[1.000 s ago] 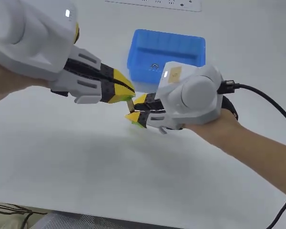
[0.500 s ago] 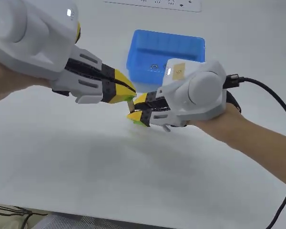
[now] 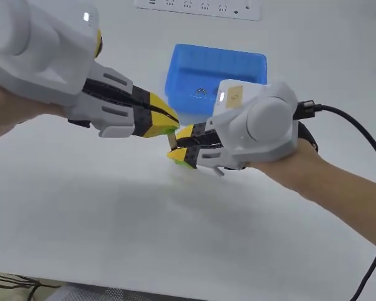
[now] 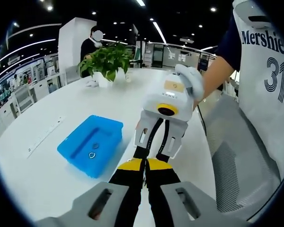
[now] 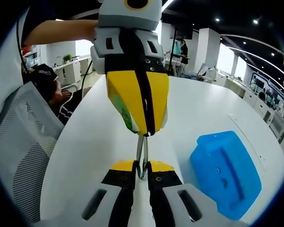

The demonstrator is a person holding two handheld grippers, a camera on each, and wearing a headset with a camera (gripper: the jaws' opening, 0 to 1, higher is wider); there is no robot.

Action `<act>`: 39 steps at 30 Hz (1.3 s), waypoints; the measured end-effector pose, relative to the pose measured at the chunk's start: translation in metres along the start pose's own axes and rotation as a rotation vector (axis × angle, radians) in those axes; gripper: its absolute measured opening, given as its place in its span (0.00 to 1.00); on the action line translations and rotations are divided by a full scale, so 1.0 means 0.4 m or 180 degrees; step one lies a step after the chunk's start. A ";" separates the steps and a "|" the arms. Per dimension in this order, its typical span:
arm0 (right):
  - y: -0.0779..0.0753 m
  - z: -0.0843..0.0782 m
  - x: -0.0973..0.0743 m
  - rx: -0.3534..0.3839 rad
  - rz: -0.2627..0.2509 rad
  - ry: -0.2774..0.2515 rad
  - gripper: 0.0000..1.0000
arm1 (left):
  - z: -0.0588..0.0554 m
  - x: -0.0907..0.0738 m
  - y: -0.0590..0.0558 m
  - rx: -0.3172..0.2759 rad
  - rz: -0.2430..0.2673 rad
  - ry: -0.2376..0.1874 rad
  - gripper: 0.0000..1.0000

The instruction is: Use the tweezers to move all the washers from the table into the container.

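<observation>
White tabletop with a blue container at twelve o'clock, washers lying inside it. At centre, the left gripper from ten o'clock and the right gripper from three o'clock meet tip to tip, each with jaws closed on one end of slim metal tweezers.

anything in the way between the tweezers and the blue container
Nothing visible does. The tweezers are pinched by both the left tongs and the right tongs, and bare table lies between them and the blue container.
</observation>
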State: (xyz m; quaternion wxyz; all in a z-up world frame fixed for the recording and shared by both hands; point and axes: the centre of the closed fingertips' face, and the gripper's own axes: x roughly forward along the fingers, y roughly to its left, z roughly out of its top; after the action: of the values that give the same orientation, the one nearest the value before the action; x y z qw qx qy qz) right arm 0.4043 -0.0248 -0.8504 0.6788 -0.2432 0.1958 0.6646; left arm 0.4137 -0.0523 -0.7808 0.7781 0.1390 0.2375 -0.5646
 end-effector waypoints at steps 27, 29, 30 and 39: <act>-0.142 0.131 -0.132 -0.0252 -0.0500 -0.0224 0.11 | 0.206 -0.047 0.056 0.0643 -0.0047 -0.0059 0.05; -0.161 0.139 -0.142 -0.0276 -0.0550 -0.0233 0.11 | 0.223 -0.044 0.065 0.0721 -0.0054 -0.0043 0.05; -0.172 0.142 -0.146 -0.0279 -0.0573 -0.0243 0.11 | 0.231 -0.041 0.071 0.0753 -0.0058 -0.0036 0.05; -0.251 0.138 -0.171 -0.0351 -0.0683 -0.0199 0.11 | 0.266 -0.010 0.145 0.0908 -0.0061 -0.0022 0.05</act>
State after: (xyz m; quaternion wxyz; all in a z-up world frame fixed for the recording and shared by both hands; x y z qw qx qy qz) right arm 0.4987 -0.0473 -0.7587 0.7375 -0.2788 0.1105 0.6051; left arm 0.4901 -0.0818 -0.6915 0.7459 0.2441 0.1535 -0.6004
